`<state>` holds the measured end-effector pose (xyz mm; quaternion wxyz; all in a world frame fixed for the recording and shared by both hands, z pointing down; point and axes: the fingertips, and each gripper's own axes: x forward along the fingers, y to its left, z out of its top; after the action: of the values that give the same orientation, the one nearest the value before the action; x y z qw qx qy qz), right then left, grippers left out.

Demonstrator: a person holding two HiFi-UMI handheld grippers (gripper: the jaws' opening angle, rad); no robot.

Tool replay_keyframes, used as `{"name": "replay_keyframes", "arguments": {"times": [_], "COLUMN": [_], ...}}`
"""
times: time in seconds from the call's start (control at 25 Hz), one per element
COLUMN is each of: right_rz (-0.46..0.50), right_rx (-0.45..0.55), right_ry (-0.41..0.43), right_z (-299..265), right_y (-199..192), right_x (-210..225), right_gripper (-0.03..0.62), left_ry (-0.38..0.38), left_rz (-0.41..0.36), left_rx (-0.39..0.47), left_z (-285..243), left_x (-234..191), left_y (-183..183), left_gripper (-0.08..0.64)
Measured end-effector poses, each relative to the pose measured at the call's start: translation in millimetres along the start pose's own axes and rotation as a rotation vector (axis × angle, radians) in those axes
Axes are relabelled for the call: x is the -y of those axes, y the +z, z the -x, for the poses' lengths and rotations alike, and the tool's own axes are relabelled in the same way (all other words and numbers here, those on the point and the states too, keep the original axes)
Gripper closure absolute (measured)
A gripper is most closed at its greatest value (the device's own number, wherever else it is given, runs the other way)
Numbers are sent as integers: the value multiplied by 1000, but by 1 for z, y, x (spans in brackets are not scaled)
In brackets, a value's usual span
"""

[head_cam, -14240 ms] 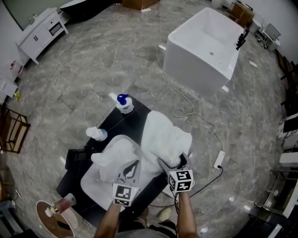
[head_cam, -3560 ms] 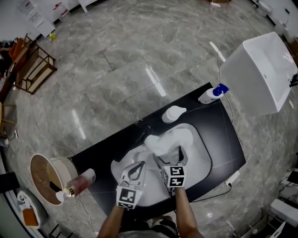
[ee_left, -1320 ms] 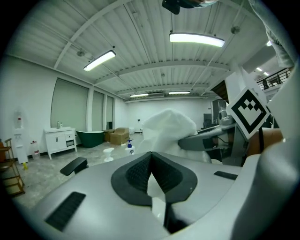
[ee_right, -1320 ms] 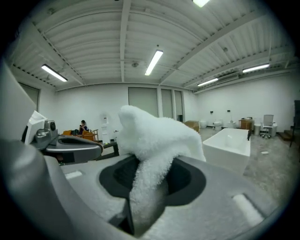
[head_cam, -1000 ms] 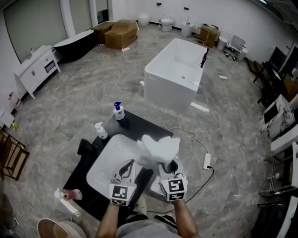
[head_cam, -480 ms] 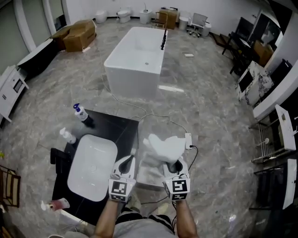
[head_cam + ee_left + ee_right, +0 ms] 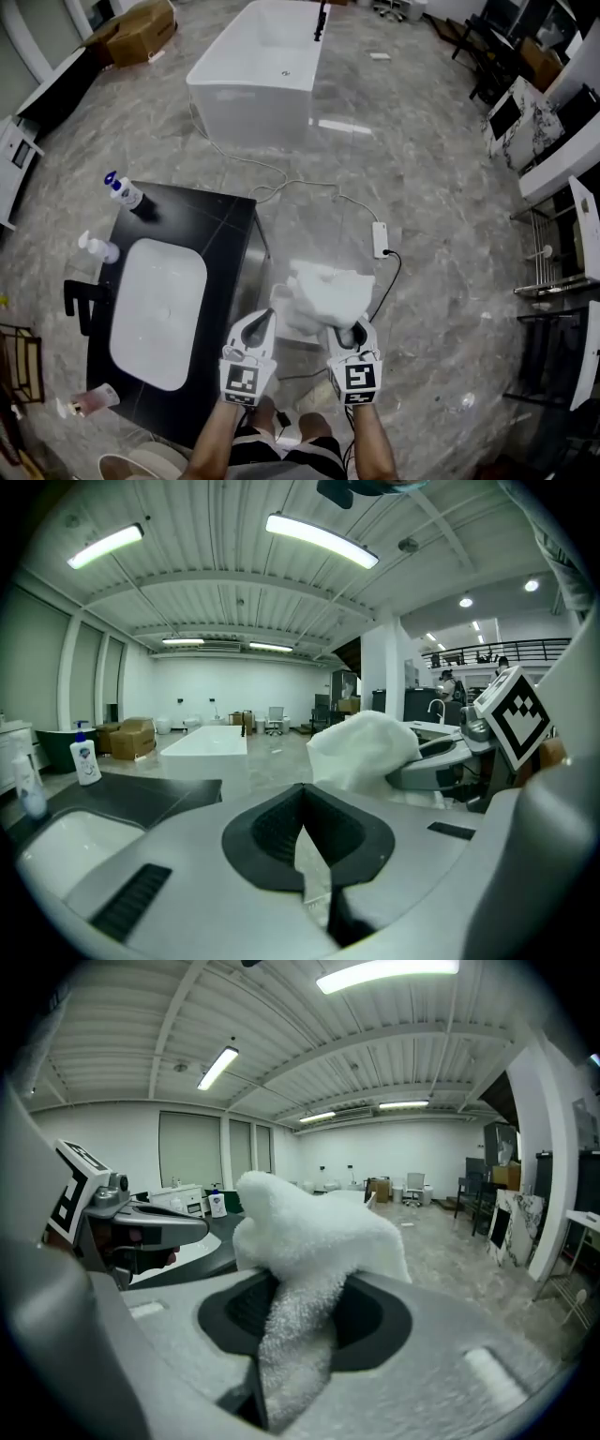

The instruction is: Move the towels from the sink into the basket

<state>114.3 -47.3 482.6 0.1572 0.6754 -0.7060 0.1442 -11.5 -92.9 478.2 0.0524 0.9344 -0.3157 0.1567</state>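
Observation:
My right gripper is shut on a white towel, which bunches up above the jaws; in the right gripper view the towel runs down between the pads. The left gripper hangs beside it with jaws together and nothing in them, seen also as the left gripper. Both are past the right edge of the black counter. A pale rectangular container on the floor shows partly under the towel. The white sink holds no towel.
Two pump bottles stand at the counter's far left. A white bathtub sits further off. A power strip and cable lie on the marble floor. Racks stand at the right wall.
Both grippers have moved rightward from above the sink, past the counter edge, and lower, the right one carrying the towel over the pale container.

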Motion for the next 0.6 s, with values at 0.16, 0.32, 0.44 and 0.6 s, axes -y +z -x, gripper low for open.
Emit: {"name": "replay_keyframes", "arguments": {"times": [0.16, 0.32, 0.44, 0.6], "right_rz": [-2, -13, -26, -34], "right_rx": [-36, -69, -91, -119], "right_ry": [28, 52, 63, 71], "right_z": [-27, -56, -75, -102], "right_y": [-69, -122, -162, -218], "right_x": [-3, -7, -9, -8], "right_gripper": [440, 440, 440, 440], "left_ry": [11, 19, 32, 11], "left_rz": [26, 41, 104, 49], "left_rx": [-45, -84, -106, -120], "left_z": [-17, -33, -48, -71], "left_x": [7, 4, 5, 3], "left_y": [-69, -123, -156, -211], "left_gripper": [551, 551, 551, 551]}}
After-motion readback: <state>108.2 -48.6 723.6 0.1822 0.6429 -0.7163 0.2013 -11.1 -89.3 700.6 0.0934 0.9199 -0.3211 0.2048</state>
